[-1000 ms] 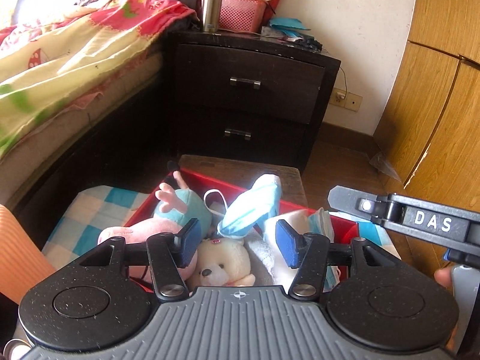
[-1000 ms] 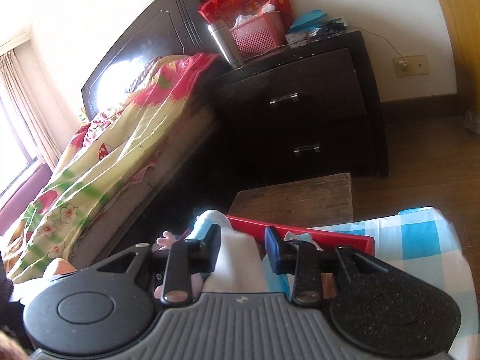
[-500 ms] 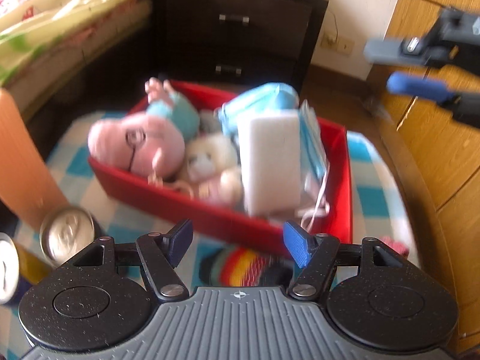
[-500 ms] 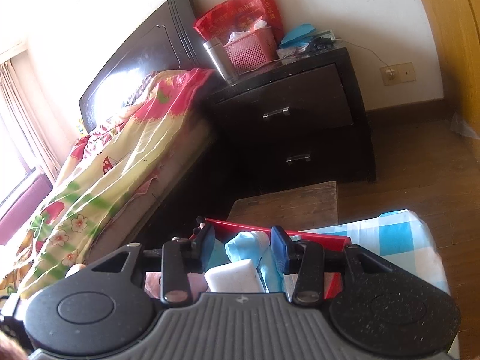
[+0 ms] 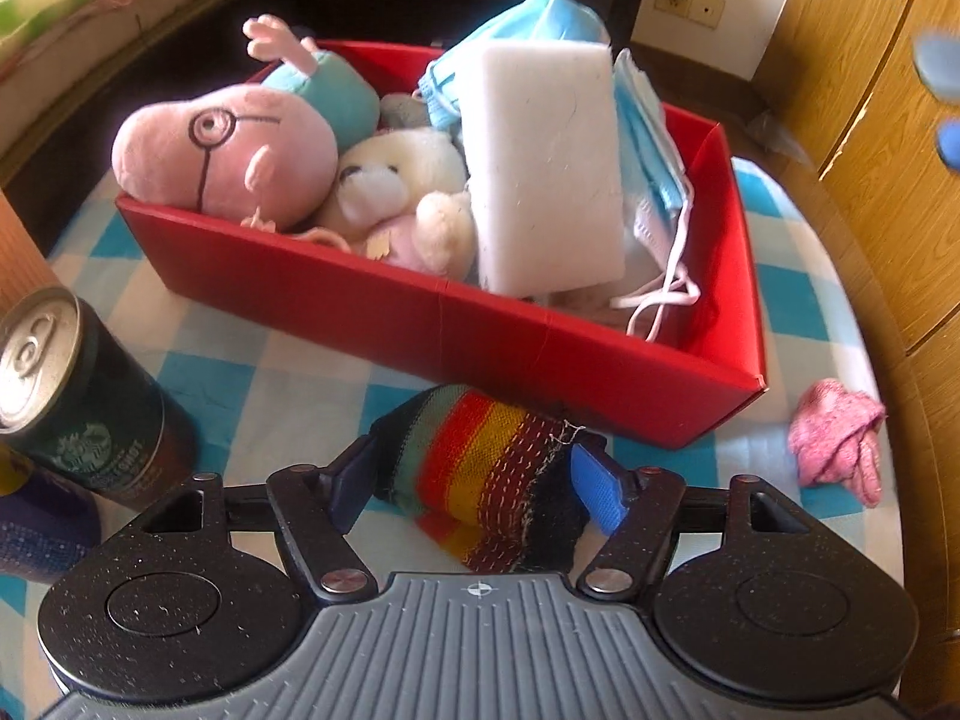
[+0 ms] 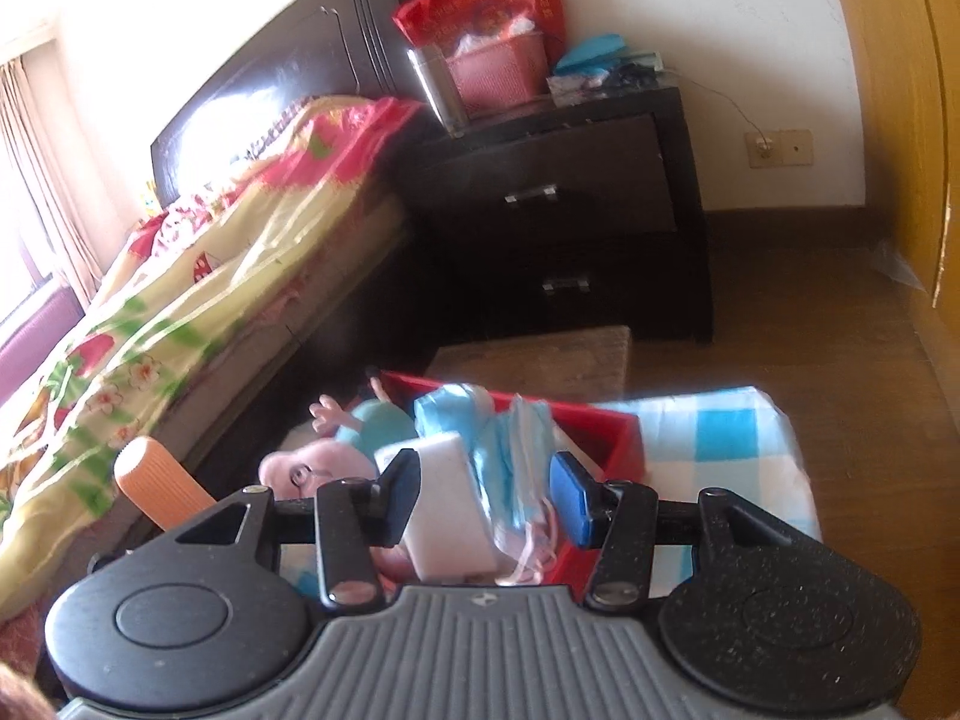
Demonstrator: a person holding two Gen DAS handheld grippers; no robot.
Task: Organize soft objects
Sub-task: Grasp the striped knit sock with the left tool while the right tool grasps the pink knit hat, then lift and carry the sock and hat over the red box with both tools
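A red box on the blue-checked tablecloth holds a pink pig plush, a white teddy bear, a white sponge standing on end, and blue face masks. In front of the box lies a rainbow-striped knitted cloth. My left gripper is open, with a finger on each side of that cloth. A pink sock lies to the right. My right gripper hovers over the box. Its jaws are opening with nothing held, and the sponge rests below them.
A dark green drink can stands left of the box, and an orange ribbed cylinder stands beyond it. A wooden stool, a dark nightstand and the bed lie behind. Wooden wardrobe doors run along the right.
My left gripper dropped and tipped down from above the box to straddle the striped cloth, its jaws wider. My right gripper let go of the white sponge into the box and drew back.
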